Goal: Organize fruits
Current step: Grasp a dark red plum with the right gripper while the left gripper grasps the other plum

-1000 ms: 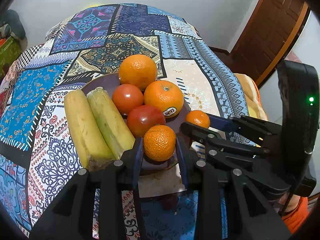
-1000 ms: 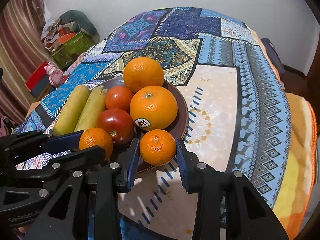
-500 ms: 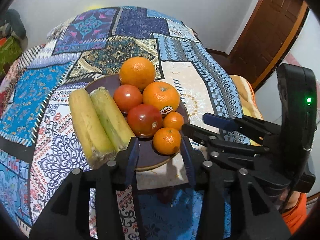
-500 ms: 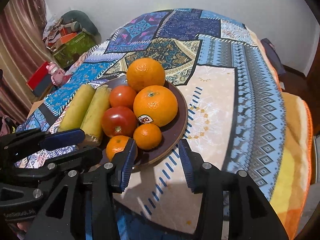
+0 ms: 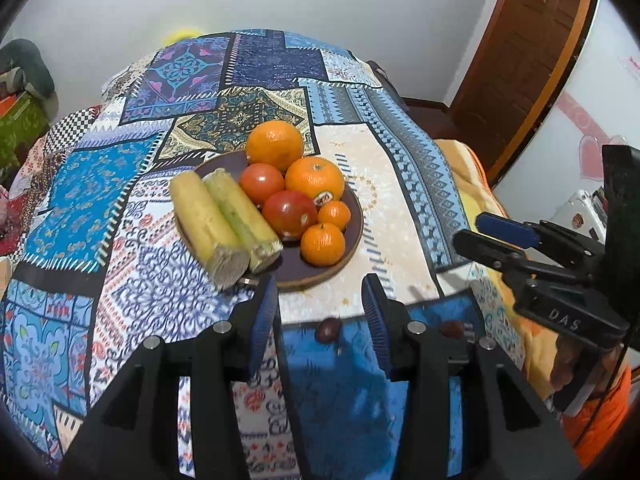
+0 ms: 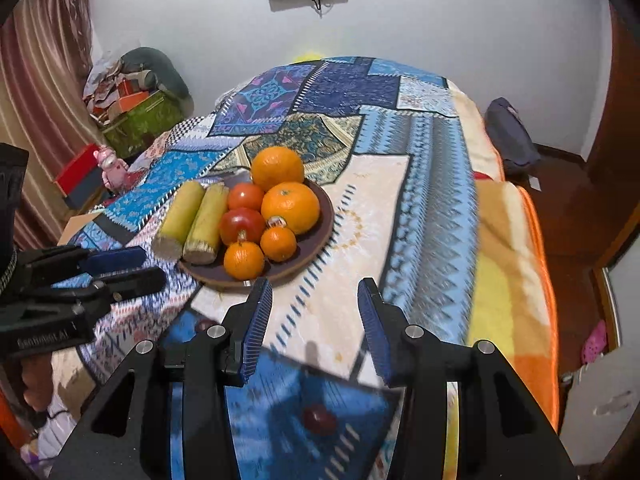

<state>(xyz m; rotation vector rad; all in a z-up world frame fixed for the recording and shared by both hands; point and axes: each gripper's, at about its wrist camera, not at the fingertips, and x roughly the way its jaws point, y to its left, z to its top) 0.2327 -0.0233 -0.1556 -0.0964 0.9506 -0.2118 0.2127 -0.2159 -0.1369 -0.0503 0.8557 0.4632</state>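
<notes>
Two hand-held grippers hang over the near end of the patchwork cloth (image 5: 120,216), both with their blue-padded fingers spread wide and nothing between them. The left hand-held gripper (image 5: 320,304) sits just short of the plate's near rim; the right hand-held gripper (image 6: 316,312) is beside it, also just short of the plate and a little to its right. Each shows in the other's view from the side, the right one at the left camera's right edge and the left one at the right camera's left edge.

Near the grippers, two small dark reddish fruits lie on a blue patch of the cloth: one (image 5: 328,330) below the left gripper's gap, another (image 5: 452,328) further right. What kind they are is too blurred to tell.

Beyond them stands the brown plate (image 5: 352,240), loaded with fruit. At its near edge sit two small mandarins (image 5: 322,243), touching each other and a red tomato (image 5: 290,214) on their left. Two yellow-green bananas (image 5: 224,220) lie side by side along the plate's left side, their cut ends jutting past the rim toward the cameras. Behind the red tomato is a paler tomato (image 5: 262,183), and to its right a large stickered orange (image 5: 314,180). A second large orange (image 5: 274,145) rests at the plate's far edge.

Farther back, the covered surface runs to a white wall (image 5: 360,8).
</notes>
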